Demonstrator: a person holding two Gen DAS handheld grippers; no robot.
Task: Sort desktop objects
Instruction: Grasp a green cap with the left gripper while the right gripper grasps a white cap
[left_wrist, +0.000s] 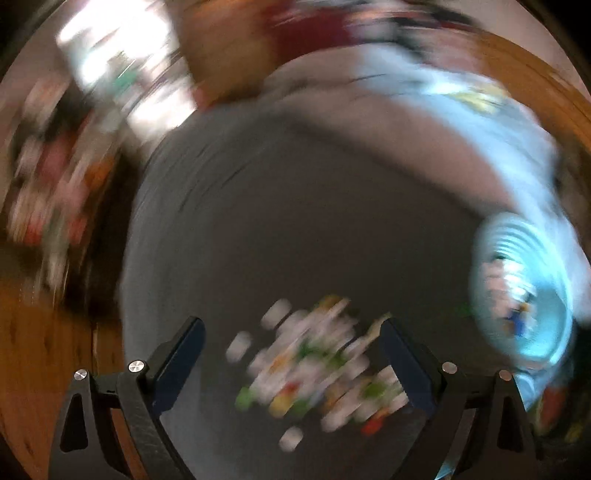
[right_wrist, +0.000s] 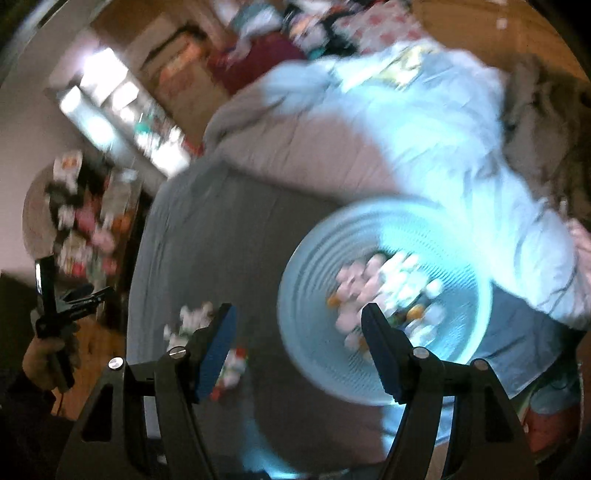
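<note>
- Both views heavily motion-blurred; detail limited.
- Left gripper (left_wrist: 291, 354): released, jaws spread wide, nothing between the pads. Blue pads visible on both fingers.
- Small objects (left_wrist: 314, 365) (white pcs w/ green, red, yellow bits; type not readable): scattered cluster on the grey mat (left_wrist: 295, 221), directly ahead of and partly between the left fingers. No contact visible.
- Cluster's long axis: runs roughly diagonal across the left jaw opening, near-left to far-right. Single pcs too blurred to give own axis.
- Blue basket (left_wrist: 524, 295): to the right of the left gripper, well apart from it; already holds some white pcs.
- Right gripper (right_wrist: 299, 347): released, jaws wide, empty.
- Rel. to right gripper: basket rim (right_wrist: 295, 295) sits ahead and slightly right, its content seen past the right finger; a few loose pcs lie at and just left of its left finger.
- Nearer hand, judged: left, for the loose cluster; right, for the basket.
- Key relation, judged: cluster lies inside the left jaw line, so next move is a short advance + close on one pc, then carry rightwards to basket.
- Pose: left gripper pitched down at the mat; right gripper tilted down over the basket side. In the right view the person's left hand (right_wrist: 44, 354) grips the handle at far left.
- Risk, judged: pcs packed close; wide jaws may catch more than one.
</note>
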